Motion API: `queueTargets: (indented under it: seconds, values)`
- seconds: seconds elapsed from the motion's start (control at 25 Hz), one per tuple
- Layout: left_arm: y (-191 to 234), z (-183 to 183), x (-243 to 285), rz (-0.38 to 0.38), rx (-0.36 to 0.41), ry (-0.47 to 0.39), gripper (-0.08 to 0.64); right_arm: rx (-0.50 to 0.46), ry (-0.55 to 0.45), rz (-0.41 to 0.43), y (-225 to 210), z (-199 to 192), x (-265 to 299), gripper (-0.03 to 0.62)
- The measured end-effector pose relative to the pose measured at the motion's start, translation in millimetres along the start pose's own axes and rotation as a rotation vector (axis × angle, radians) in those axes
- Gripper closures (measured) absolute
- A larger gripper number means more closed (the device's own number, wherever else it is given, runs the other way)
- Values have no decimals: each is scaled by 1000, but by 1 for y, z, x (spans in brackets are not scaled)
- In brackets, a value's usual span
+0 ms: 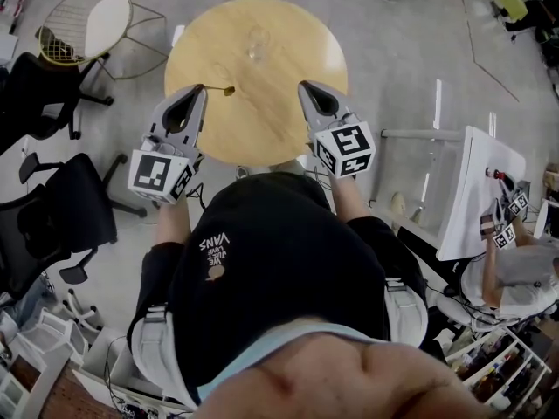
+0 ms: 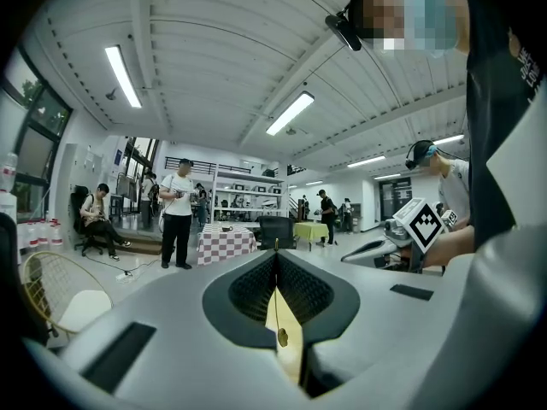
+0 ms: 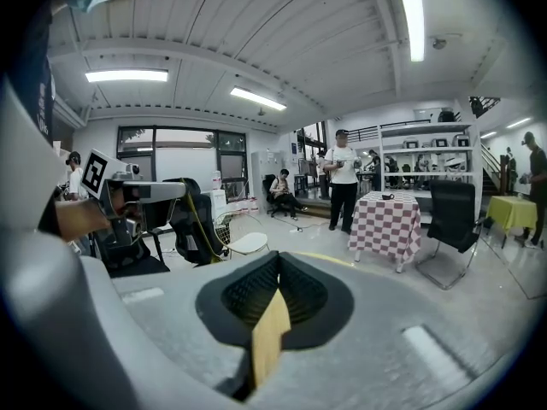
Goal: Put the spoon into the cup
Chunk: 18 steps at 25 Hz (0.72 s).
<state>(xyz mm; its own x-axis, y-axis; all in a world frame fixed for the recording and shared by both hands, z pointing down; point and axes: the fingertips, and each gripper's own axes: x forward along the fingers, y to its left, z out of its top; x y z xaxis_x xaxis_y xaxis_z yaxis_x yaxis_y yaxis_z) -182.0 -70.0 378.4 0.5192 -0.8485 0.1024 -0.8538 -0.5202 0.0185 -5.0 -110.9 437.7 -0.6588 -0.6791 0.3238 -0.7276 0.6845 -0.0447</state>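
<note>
Black shirt (image 1: pixel 279 260) of the person fills the foreground, with the round wooden table (image 1: pixel 288 112) beyond. At left, the left gripper (image 1: pixel 200 91) is clenched on the handle end of a slim spoon (image 1: pixel 229 90). The bowl sticks out rightward over the tabletop, probably so it can go into the cup first. The clear glass cup (image 1: pixel 256 48) stands upright farther back, apart from the spoon. At right, the right gripper (image 1: pixel 305 86) is closed and empty, seemingly just waiting.
</note>
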Motion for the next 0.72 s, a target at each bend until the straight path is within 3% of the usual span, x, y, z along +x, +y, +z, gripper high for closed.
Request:
queueTargets:
  seconds: [0.72]
  values:
    - [-2, 7, 78, 1, 61, 21, 546, 12, 11, 65, -61, -2, 22, 594]
